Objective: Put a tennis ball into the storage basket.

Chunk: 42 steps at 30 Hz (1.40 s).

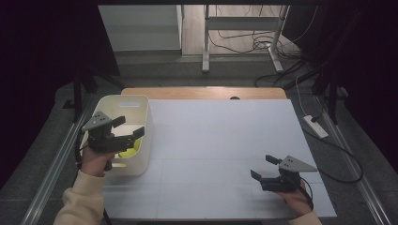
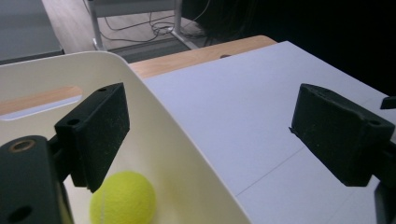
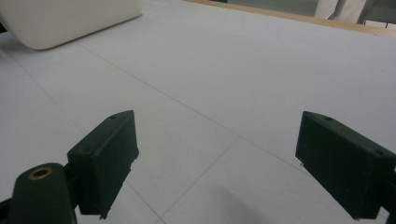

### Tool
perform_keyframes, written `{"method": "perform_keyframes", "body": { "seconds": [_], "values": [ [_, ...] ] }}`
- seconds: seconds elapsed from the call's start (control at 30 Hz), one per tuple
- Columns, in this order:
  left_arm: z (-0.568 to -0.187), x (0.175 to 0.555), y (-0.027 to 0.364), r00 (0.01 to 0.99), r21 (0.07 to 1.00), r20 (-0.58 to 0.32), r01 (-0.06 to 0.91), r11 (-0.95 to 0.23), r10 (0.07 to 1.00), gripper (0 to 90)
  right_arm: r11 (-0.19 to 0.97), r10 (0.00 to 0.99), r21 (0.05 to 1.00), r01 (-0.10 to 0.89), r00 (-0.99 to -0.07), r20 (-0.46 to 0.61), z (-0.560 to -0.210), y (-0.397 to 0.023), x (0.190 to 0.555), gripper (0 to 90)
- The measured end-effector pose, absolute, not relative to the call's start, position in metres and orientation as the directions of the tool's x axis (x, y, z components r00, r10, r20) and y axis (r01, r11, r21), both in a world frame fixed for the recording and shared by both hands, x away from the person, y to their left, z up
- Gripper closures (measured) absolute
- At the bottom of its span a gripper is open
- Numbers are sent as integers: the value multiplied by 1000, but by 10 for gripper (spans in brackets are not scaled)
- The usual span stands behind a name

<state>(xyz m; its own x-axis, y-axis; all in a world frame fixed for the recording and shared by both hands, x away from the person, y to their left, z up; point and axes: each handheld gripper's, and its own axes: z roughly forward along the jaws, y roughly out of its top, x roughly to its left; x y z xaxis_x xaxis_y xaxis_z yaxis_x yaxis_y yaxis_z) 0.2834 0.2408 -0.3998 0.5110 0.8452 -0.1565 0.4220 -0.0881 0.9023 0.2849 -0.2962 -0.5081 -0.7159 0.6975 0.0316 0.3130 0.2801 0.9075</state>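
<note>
Where smooth bin [image 2: 196,186] curves, fuzzy round ball [image 2: 123,197]

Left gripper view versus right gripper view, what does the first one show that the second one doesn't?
The left gripper view alone shows the yellow tennis ball lying inside the cream bin, with the left gripper open astride the bin's wall. The right gripper view alone shows the right gripper, open over bare table. Both show the white table top and the bin.
</note>
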Motion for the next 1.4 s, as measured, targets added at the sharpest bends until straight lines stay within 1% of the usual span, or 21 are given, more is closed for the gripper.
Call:
{"method": "perform_keyframes", "body": {
  "seconds": [0.3, 0.5, 0.83, 1.2, 1.27, 1.4],
  "values": [
    [-403, 276, 225, 571, 909, -140, 398, -124, 809, 123, 279, 693, 909, 310, -720, 33, -508, -297, 280, 130],
    [-408, 271, 219, 582, 912, -137, 390, -126, 802, 123, 282, 694, 908, 309, -719, 29, -508, -297, 279, 130],
    [-413, 262, 207, 633, 916, -116, 366, -164, 766, 122, 283, 700, 908, 310, -713, 26, -508, -299, 277, 130],
    [-422, 241, 192, 694, 924, -70, 316, -216, 717, 124, 284, 702, 909, 306, -712, 21, -507, -300, 274, 130],
    [-424, 236, 189, 697, 921, -58, 314, -231, 715, 124, 284, 701, 909, 305, -713, 20, -507, -299, 275, 130],
    [-431, 232, 187, 705, 915, -66, 325, -239, 706, 123, 284, 700, 909, 305, -714, 21, -507, -299, 275, 130]
  ]
}}
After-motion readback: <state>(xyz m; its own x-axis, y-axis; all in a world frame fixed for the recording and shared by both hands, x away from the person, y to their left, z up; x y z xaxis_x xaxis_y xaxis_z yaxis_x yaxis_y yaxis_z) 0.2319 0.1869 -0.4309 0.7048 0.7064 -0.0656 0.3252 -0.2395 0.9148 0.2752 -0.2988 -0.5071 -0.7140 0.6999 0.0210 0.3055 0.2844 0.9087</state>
